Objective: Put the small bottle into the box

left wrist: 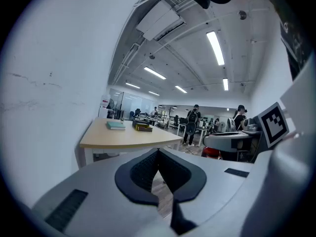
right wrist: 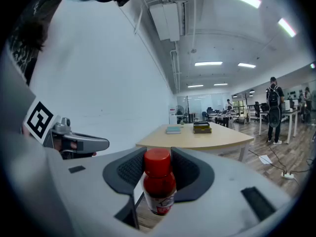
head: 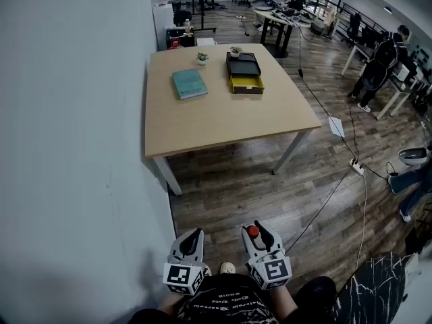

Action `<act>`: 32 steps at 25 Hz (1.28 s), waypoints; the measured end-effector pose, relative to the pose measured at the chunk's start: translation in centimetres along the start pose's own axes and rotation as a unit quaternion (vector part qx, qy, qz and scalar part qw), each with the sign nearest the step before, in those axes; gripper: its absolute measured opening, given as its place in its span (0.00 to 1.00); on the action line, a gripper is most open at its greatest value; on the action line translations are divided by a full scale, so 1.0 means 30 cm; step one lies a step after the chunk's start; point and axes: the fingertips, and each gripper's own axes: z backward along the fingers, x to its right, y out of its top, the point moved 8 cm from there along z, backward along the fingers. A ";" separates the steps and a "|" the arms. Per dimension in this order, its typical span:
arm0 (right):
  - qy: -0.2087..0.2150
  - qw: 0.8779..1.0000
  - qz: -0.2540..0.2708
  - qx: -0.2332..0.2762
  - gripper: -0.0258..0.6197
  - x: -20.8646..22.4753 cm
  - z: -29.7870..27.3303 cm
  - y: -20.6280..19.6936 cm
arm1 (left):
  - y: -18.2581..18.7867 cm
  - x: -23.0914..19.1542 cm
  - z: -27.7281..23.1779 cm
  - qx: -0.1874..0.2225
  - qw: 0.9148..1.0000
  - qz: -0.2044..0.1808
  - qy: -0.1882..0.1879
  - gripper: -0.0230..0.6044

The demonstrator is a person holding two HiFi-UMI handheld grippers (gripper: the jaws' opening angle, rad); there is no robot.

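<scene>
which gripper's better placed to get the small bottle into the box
Right. The right gripper clamps the small bottle; the left gripper is shut and empty. The box sits on the table ahead.

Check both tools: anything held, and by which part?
Right tool holds the small red bottle, gripped at its cap and upper body; the labelled lower half hangs free. Left tool is shut, holding nothing.

My right gripper [head: 262,232] clasps a red-capped small bottle [head: 253,233]; my left gripper [head: 194,237] sits at its nine o'clock. At twelve o'clock, a table [head: 223,120] bears the box [head: 247,86].
</scene>
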 end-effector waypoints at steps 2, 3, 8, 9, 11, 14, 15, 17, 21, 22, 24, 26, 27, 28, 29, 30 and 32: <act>0.000 1.000 0.005 0.001 0.28 -0.011 0.008 -0.007 | -0.013 0.004 0.013 -0.002 1.000 0.004 -0.003 0.04; 0.000 1.000 0.007 0.001 0.28 -0.015 0.014 -0.010 | -0.016 0.008 0.021 -0.002 1.000 0.004 -0.004 0.04; -0.007 1.000 0.008 0.003 0.28 -0.017 0.052 -0.020 | -0.011 0.039 0.049 0.001 1.000 0.001 -0.008 0.04; -0.008 1.000 0.006 0.005 0.28 -0.017 0.058 -0.017 | -0.008 0.043 0.050 0.002 1.000 0.001 -0.010 0.04; -0.002 1.000 -0.005 0.014 0.28 -0.013 0.068 -0.015 | -0.003 0.051 0.050 0.002 1.000 0.003 -0.013 0.04; 0.004 1.000 -0.019 0.024 0.29 -0.001 0.083 -0.012 | -0.012 0.067 0.044 0.000 1.000 0.008 -0.019 0.04; 0.003 1.000 -0.016 0.024 0.29 0.005 0.085 -0.010 | -0.017 0.073 0.038 -0.001 1.000 0.010 -0.021 0.04; 0.001 1.000 -0.008 0.024 0.29 0.019 0.087 -0.005 | -0.019 0.088 0.024 -0.001 1.000 0.013 -0.024 0.04; 0.003 1.000 -0.010 0.027 0.29 0.062 0.097 -0.004 | -0.024 0.126 -0.003 -0.006 1.000 0.012 -0.024 0.04; 0.004 1.000 -0.010 0.029 0.29 0.076 0.099 -0.004 | -0.026 0.135 -0.012 -0.008 1.000 0.011 -0.023 0.04; 0.008 0.999 -0.011 0.031 0.29 0.102 0.101 -0.003 | -0.034 0.149 -0.028 -0.011 1.000 0.014 -0.019 0.04; 0.011 0.999 -0.013 0.031 0.29 0.129 0.102 -0.008 | -0.047 0.161 -0.044 -0.013 1.000 0.021 -0.011 0.04; 0.011 0.999 -0.016 0.030 0.29 0.144 0.101 -0.013 | -0.052 0.167 -0.054 -0.014 1.000 0.023 -0.009 0.04; 0.011 0.999 -0.018 0.030 0.29 0.159 0.100 -0.017 | -0.056 0.174 -0.065 -0.016 1.000 0.024 -0.008 0.04; 0.009 0.999 -0.020 0.029 0.29 0.172 0.098 -0.019 | -0.058 0.182 -0.076 -0.018 1.000 0.023 -0.010 0.04; 0.006 0.999 -0.020 0.028 0.29 0.183 0.097 -0.020 | -0.060 0.191 -0.086 -0.021 0.999 0.022 -0.014 0.04; -0.005 0.999 -0.019 0.026 0.29 0.201 0.092 -0.022 | -0.065 0.207 -0.108 -0.028 0.999 0.016 -0.025 0.04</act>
